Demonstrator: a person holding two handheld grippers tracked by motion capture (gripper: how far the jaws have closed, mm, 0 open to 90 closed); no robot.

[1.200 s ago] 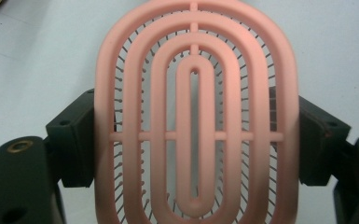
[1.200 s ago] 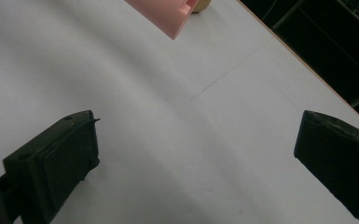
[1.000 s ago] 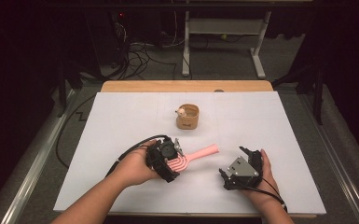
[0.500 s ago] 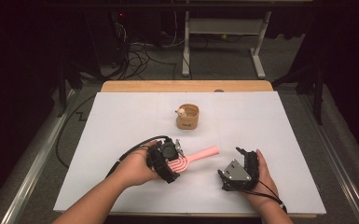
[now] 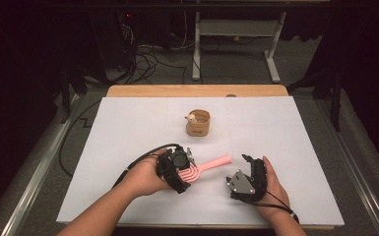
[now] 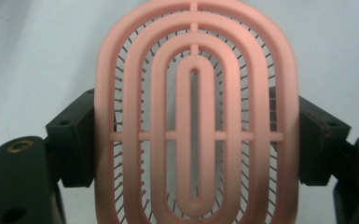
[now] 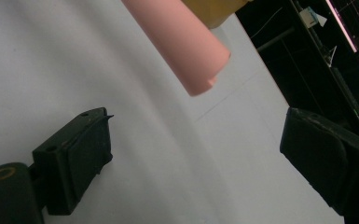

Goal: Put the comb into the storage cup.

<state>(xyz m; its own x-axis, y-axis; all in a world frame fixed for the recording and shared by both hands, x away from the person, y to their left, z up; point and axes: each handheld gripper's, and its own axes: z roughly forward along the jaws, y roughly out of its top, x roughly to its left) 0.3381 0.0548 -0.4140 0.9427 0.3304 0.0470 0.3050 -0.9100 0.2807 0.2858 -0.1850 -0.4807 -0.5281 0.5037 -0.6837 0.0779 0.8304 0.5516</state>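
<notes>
1. Brush (image 5: 203, 169) sits low over the white table (image 5: 128, 128), its oval pink head clamped across its width in my left gripper (image 5: 179, 169); in the left gripper view the head (image 6: 193, 116) stands between both pads, pressed from either side.
2. Handle (image 5: 219, 160) runs from the head up and to the right in the high view, its free end pointing toward my right hand.
3. My right gripper (image 5: 248, 172) lies just right of that end, jaws apart with nothing between them; they have just been closing a little.
4. In the right gripper view the handle tip (image 7: 200, 65) hangs ahead of and above the gap, not yet inside it, so my right hand is the nearer one to take it.
5. Cup (image 5: 198, 124) stands well beyond, mid-table.
6. Writing: none I can read.
</notes>
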